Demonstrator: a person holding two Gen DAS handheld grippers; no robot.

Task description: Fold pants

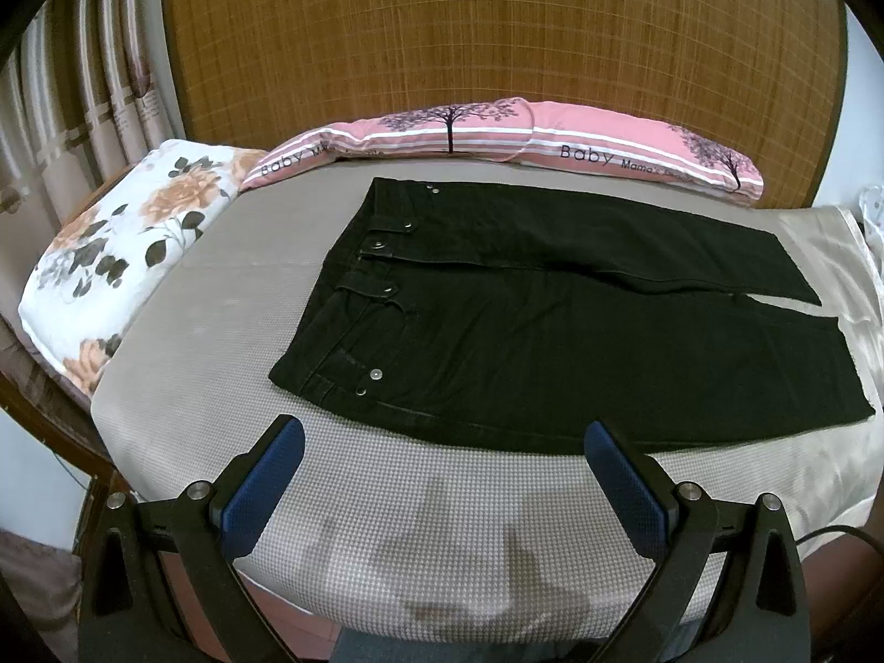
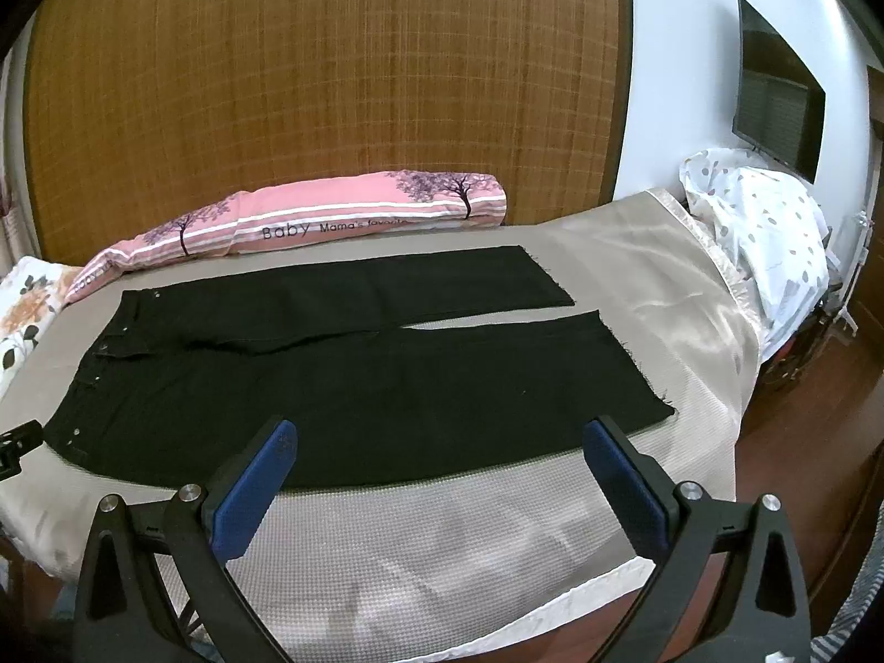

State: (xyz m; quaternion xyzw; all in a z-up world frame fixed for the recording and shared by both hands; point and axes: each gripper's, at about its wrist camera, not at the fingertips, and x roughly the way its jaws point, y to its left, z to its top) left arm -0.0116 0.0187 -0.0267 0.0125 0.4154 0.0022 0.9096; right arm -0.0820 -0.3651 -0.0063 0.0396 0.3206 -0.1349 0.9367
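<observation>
on the bed (image 1: pixel 387 525), black pants (image 1: pixel 552 342) flat; waistband's far corner indistinct.

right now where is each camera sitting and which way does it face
Left wrist: sits on the left gripper at the bed's near edge, facing the waist end of the black pants; its own two open fingers show.
Right wrist: sits on the right gripper further toward the pant legs, facing the hems and a wall screen; its own open fingers show.
Shared: the pants, the pink pillow and the woven headboard.
</observation>
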